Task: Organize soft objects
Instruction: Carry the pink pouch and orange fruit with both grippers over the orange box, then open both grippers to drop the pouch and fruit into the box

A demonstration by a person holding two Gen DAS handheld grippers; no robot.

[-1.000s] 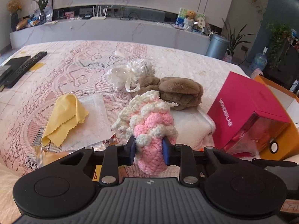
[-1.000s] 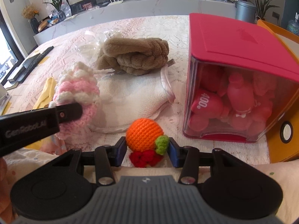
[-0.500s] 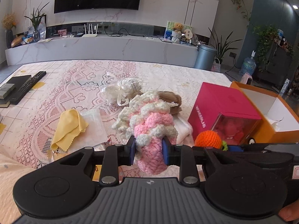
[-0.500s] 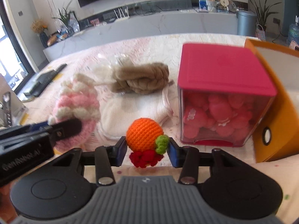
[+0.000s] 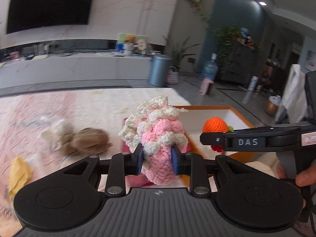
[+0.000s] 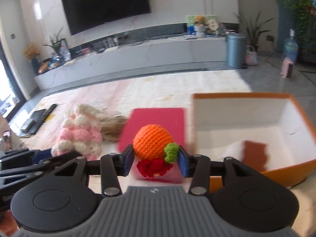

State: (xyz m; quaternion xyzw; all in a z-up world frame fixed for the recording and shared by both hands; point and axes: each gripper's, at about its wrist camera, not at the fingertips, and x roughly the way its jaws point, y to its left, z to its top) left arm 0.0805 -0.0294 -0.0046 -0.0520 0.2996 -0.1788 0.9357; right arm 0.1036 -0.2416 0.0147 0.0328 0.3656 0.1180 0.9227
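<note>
The left gripper (image 5: 157, 161) is clenched on a chunky pink-and-cream crocheted piece (image 5: 158, 138), its blue pads pressing into the pink lower part from both sides. The piece is knitted in thick yarn, plain pink below the pads and ruffled in cream and pink scallops above them; its long axis runs roughly along the fingers, the pink end hanging near the gripper body and the cream frilled end pointing up and away toward the far side of the table. The right gripper (image 6: 156, 161) grasps a round orange crocheted ball with a small green leaf and a red frilly base (image 6: 153, 144): one pad bears on the orange side, the other on the green leaf, with the red frill hanging below between the fingers and the orange dome uppermost. From the left wrist view this ball (image 5: 215, 125) shows just right of the pink piece, held over an open orange cardboard box with a white inside (image 5: 207, 116). Left of that box (image 6: 292, 169) lies a red-lidded container (image 6: 158, 118). Farther left on the pink lace tablecloth (image 5: 59, 106) rest a brown plush twisted bundle (image 5: 86, 141), blurred, and a yellow cloth (image 5: 18, 172) at the near left edge.
</note>
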